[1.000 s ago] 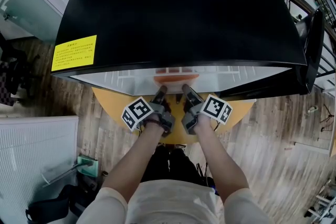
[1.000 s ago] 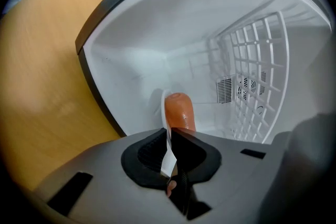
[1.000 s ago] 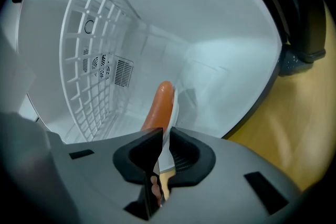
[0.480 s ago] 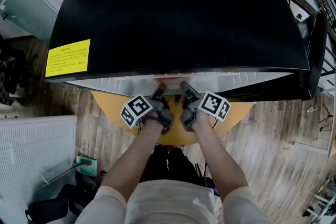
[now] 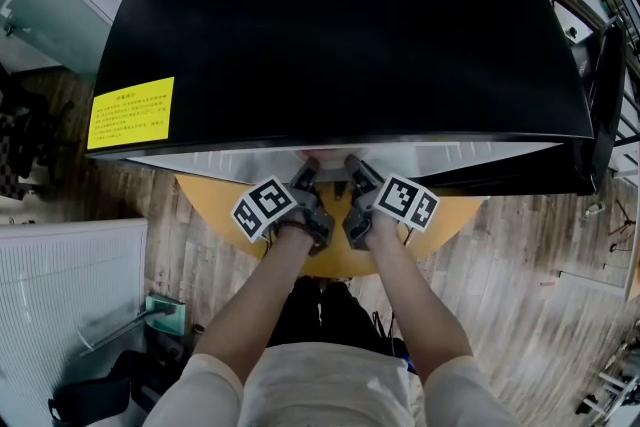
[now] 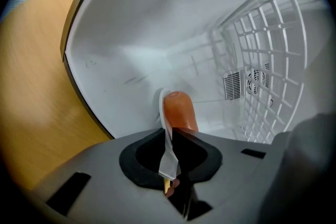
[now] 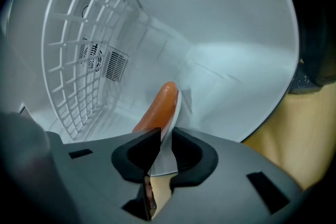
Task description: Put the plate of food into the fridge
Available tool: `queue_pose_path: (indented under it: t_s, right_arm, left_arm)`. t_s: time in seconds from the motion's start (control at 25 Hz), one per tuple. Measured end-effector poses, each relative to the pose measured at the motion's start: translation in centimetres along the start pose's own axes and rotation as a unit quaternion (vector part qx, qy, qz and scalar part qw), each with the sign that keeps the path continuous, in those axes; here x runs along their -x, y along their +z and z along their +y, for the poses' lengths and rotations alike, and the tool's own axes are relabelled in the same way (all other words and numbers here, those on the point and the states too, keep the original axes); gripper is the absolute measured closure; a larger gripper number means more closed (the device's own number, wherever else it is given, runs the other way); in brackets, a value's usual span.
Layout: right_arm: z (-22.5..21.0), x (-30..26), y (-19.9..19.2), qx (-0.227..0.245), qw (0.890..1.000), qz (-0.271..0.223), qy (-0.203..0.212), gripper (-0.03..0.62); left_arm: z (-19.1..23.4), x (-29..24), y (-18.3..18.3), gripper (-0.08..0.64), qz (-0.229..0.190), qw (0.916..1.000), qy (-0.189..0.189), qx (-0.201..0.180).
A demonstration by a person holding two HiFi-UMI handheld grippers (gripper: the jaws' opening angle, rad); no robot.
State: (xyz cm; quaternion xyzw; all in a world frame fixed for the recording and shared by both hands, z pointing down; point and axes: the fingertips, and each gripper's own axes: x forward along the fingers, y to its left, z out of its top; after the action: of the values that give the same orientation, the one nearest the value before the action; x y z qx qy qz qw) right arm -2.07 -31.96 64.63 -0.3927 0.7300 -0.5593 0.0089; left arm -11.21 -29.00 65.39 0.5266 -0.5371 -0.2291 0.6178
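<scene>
Both grippers reach into the open black fridge (image 5: 340, 25) from the front. The left gripper (image 5: 305, 171) is shut on the left rim of a white plate (image 6: 162, 108) that carries an orange piece of food (image 6: 179, 112). On the opposite rim of the plate (image 7: 175, 110), the right gripper (image 5: 351, 167) is shut too, with the orange food (image 7: 156, 108) just past its jaws. Both gripper views show the plate inside the fridge's white interior. From the head view the plate is hidden under the fridge's top.
A white wire shelf (image 6: 268, 60) (image 7: 79, 50) stands deeper inside the fridge. A round yellow table (image 5: 215, 200) sits under the fridge. The fridge door (image 5: 600, 105) hangs open at the right. A white ribbed panel (image 5: 60, 285) lies at the lower left.
Both grippers have pushed forward with the plate. Its orange edge, seen below the fridge's top a second ago, is now out of sight inside.
</scene>
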Motion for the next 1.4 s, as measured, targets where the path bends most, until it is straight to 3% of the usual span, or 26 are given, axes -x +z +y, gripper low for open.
queue_pose_path:
  t_s: [0.4,0.76,0.88,1.08,1.4]
  right_arm:
    - [-0.7,0.2,0.0,0.069,0.996,0.008,-0.061,0.488]
    - [-0.9,1.0,-0.7,0.110,0.989,0.009,-0.100,0.477]
    - [-0.6,1.8,-0.4,0.108,0.990,0.003,-0.095,0.477]
    - [1.3,4.7,-1.1,0.109,0.992,-0.008,-0.067,0.479]
    - [6.3,10.0,-3.0,0.186,0.982,-0.013,-0.036,0.537]
  left_arm:
    - [0.4,0.1,-0.2,0.494,0.014,0.9995,0.020,-0.020]
    - [0.7,1.3,-0.3,0.460,0.023,0.9993,0.010,-0.027]
    - [0.3,2.3,-0.6,0.460,0.031,0.9988,0.004,-0.039]
    - [-1.1,5.3,-1.6,0.461,0.048,0.9956,-0.013,-0.079]
    - [-5.1,10.9,-3.0,0.518,0.060,0.9798,-0.050,-0.184]
